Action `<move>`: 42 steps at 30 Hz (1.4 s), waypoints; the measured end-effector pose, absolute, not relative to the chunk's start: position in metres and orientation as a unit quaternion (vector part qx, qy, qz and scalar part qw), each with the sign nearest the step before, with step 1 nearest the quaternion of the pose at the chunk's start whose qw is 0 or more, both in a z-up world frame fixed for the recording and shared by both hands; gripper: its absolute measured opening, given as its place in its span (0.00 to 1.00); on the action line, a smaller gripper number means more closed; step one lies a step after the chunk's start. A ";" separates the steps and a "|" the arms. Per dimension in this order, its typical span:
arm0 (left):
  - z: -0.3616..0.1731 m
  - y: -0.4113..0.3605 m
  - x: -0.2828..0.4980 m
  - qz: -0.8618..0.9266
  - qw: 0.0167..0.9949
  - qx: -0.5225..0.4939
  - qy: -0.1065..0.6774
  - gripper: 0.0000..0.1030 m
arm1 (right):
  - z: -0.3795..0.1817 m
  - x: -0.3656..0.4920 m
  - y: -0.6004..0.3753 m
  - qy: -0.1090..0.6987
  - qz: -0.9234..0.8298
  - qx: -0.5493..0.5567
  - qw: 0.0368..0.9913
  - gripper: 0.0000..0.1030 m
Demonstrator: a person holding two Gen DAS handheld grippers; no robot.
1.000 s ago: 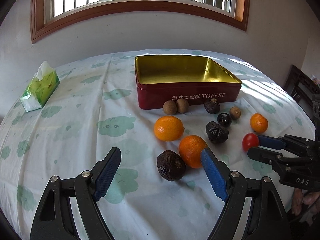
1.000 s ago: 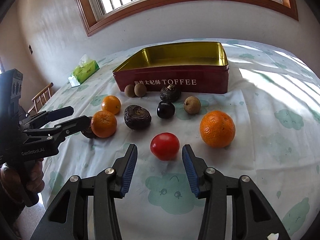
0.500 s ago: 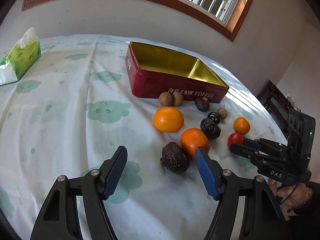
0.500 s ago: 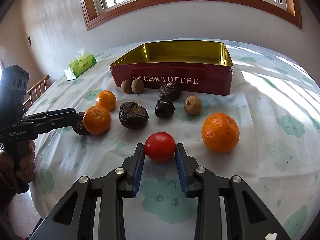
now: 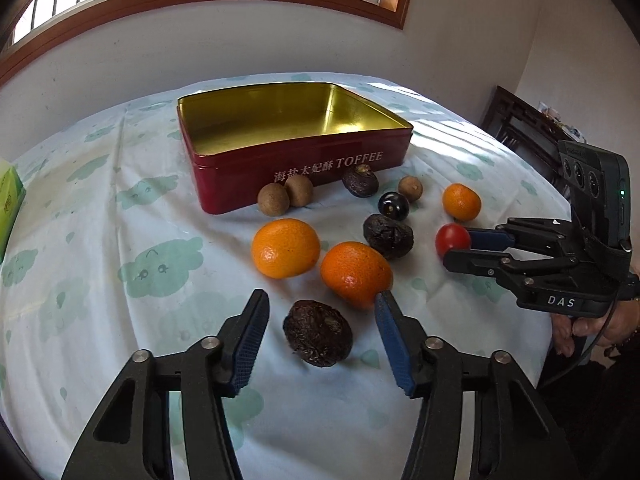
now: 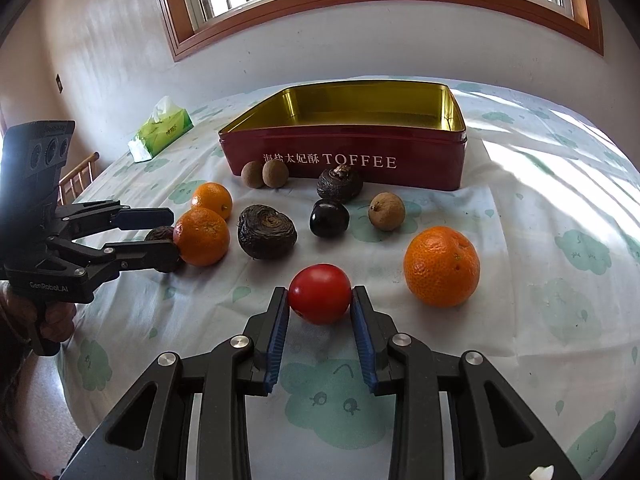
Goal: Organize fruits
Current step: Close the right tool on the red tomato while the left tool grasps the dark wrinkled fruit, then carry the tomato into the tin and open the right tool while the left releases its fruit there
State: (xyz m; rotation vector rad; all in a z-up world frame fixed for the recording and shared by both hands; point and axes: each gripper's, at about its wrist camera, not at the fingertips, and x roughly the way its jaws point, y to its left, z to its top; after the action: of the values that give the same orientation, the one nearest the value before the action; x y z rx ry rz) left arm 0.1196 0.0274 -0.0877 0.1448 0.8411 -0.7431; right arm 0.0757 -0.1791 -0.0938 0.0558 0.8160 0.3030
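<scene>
A red toffee tin with a gold inside stands open and empty at the back. Oranges, brown longans and dark wrinkled fruits lie in front of it. My right gripper is shut on a red tomato, which also shows in the left wrist view. My left gripper is open around a dark wrinkled fruit, its jaws apart from it. An orange lies just beyond the left gripper's right finger.
A green tissue pack lies at the far left of the table. A large orange sits right of the tomato. A dark cherry and a longan lie behind it. A wooden chair stands at the right.
My right gripper moved forward and closed on the red tomato. My left gripper moved forward so its open jaws now flank the dark wrinkled fruit.
</scene>
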 end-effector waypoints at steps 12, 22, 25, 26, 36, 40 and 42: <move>-0.094 0.036 0.096 -0.136 0.897 -0.010 0.421 0.33 | -0.089 0.070 -0.182 0.379 0.143 0.041 0.913 0.27; -0.076 0.022 0.076 -0.063 0.926 -0.069 0.365 0.33 | -0.058 0.055 -0.218 0.319 0.091 0.055 0.942 0.27; -0.070 0.013 0.077 -0.061 0.932 -0.059 0.353 0.33 | -0.059 0.054 -0.224 0.317 0.083 0.062 0.943 0.27; -0.069 0.010 0.078 -0.060 0.933 -0.055 0.351 0.33 | -0.060 0.055 -0.224 0.317 0.083 0.064 0.943 0.27; -0.063 0.006 0.088 -0.046 0.937 -0.049 0.342 0.33 | -0.061 0.063 -0.223 0.321 0.091 0.064 0.941 0.27; -0.057 0.004 0.095 -0.043 0.941 -0.042 0.333 0.33 | -0.054 0.069 -0.220 0.315 0.097 0.061 0.942 0.27; -0.053 0.003 0.100 -0.043 0.942 -0.042 0.330 0.33 | -0.051 0.072 -0.219 0.314 0.099 0.060 0.942 0.27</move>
State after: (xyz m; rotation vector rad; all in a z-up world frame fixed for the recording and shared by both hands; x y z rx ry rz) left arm 0.1005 0.0034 -0.0533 -0.0863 0.6723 -0.0882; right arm 0.0720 -0.2186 -0.0514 0.1225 0.6397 0.2022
